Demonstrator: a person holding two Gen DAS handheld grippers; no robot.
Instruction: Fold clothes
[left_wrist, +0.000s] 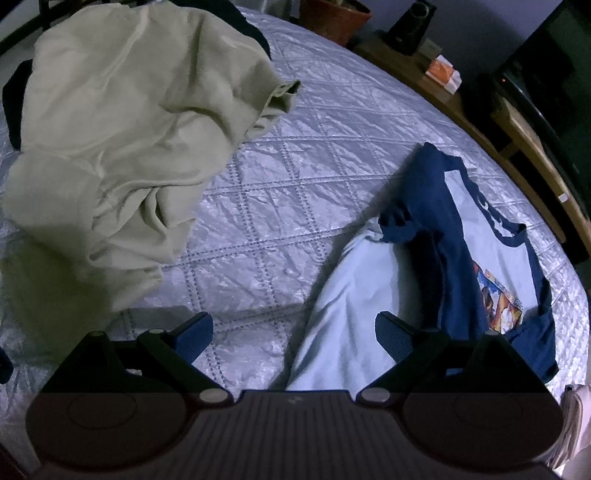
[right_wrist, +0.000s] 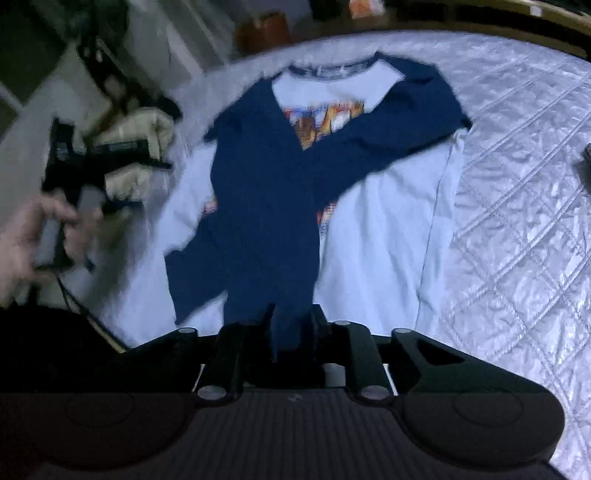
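Observation:
A light blue shirt with navy sleeves and a colourful print (right_wrist: 388, 229) lies on the quilted bed; it also shows at the right of the left wrist view (left_wrist: 354, 295). Both navy sleeves are folded across its front. My right gripper (right_wrist: 291, 317) is shut on the end of one navy sleeve (right_wrist: 273, 229) and holds it at the shirt's near edge. My left gripper (left_wrist: 293, 332) is open and empty, low over the bed beside the shirt's edge; it also shows held in a hand in the right wrist view (right_wrist: 74, 162). A crumpled beige garment (left_wrist: 122, 140) lies at the left.
The silver quilted bedspread (left_wrist: 288, 177) covers the bed. A wooden bed frame (left_wrist: 517, 133) runs along the far right, with an orange box (left_wrist: 443, 74), a dark speaker (left_wrist: 413, 26) and a pot (left_wrist: 332, 18) beyond. A dark object (right_wrist: 586, 162) lies at the bed's right edge.

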